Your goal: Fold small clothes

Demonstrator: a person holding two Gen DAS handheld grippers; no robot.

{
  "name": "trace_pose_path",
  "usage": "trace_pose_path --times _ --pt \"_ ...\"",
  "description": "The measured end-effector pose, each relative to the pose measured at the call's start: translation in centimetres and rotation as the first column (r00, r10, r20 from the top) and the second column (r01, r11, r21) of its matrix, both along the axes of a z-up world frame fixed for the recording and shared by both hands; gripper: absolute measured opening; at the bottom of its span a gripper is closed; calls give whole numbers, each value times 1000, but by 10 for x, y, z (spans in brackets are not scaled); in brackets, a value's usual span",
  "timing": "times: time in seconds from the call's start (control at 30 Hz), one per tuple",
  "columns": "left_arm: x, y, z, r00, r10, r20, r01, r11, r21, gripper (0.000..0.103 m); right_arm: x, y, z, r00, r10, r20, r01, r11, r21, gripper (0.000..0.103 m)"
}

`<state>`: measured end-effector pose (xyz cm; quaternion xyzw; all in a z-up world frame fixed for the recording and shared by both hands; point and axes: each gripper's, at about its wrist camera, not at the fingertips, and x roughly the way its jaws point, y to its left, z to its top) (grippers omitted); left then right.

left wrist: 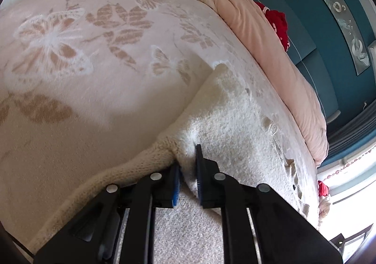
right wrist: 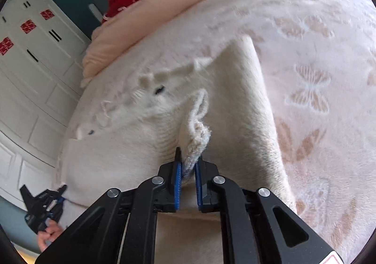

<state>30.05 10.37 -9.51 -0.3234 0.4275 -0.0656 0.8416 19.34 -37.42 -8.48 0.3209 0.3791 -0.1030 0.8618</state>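
Only the right wrist view shows the left gripper (right wrist: pixel 63 190) pinching the sweater (right wrist: pixel 235 104).

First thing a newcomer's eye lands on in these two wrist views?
The fluffy cream sweater spread on the pink butterfly-patterned blanket, with both grippers pinching its near edge: the right gripper is shut on a knitted cuff, and the left gripper is shut on the ribbed hem. Next comes the red cushion against the teal headboard at the far end of the bed.
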Motion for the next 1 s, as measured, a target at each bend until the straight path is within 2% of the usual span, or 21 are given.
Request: trace_pose_path --times 0.1,0.13,0.2,0.3,0.4,0.47,0.53,0.6,0.63,0.7,0.73,0.77,0.8,0.87,0.9,0.93,1.0 --pt "-4 1 3 999 9 -31 -10 999 -35 20 -17 2 23 997 -79 9 79 994 -80 18" --pt "-9 1 5 999 14 -40 -16 999 -50 29 -26 4 32 995 -97 35 100 990 -103 18" --pt "-19 1 14 999 24 -29 -26 998 -61 39 -31 12 50 993 -74 91 84 989 -123 18" --pt "-34 -2 30 997 49 52 -48 998 -32 39 -6 47 59 990 92 111 -80 991 -108 17" --pt "-32 -8 37 994 30 103 -31 1000 4 39 38 103 61 956 272 109 -262 960 -96 15" --pt "-21 -10 29 996 27 87 -32 998 50 39 70 145 57 921 376 105 -367 926 -91 14" --pt "-12 -7 17 998 30 47 -32 999 38 35 102 182 45 886 457 74 -449 887 -106 14" --pt "-11 -6 16 998 28 55 -31 998 59 35 126 202 32 867 497 32 -492 864 -107 14" --pt "-10 -9 18 998 19 57 -24 997 79 35 137 204 23 868 497 4 -493 862 -118 12" --pt "-10 -12 17 998 2 66 -10 993 118 35 148 195 8 890 451 -63 -455 875 -169 11" --pt "-10 -13 16 998 1 65 -9 992 128 35 152 183 -3 905 416 -88 -425 890 -167 5" --pt "-10 -13 17 998 1 64 -10 991 130 35 150 161 -12 916 397 -64 -402 910 -104 0" --pt "-10 -14 17 998 0 64 -9 991 137 35 146 142 -15 931 362 -51 -364 929 -57 0" --pt "-10 -17 18 998 -7 61 -3 987 160 35 139 132 -7 949 312 -49 -315 948 -51 0" --pt "-9 -18 19 998 -9 60 -1 986 168 35 138 136 0 949 311 -45 -313 948 -63 0" --pt "-9 -19 19 998 -9 56 -1 984 177 35 139 145 9 942 334 -26 -335 940 -63 9" --pt "-9 -19 20 999 -7 53 -3 984 179 35 155 169 14 920 392 -7 -392 918 -61 10"
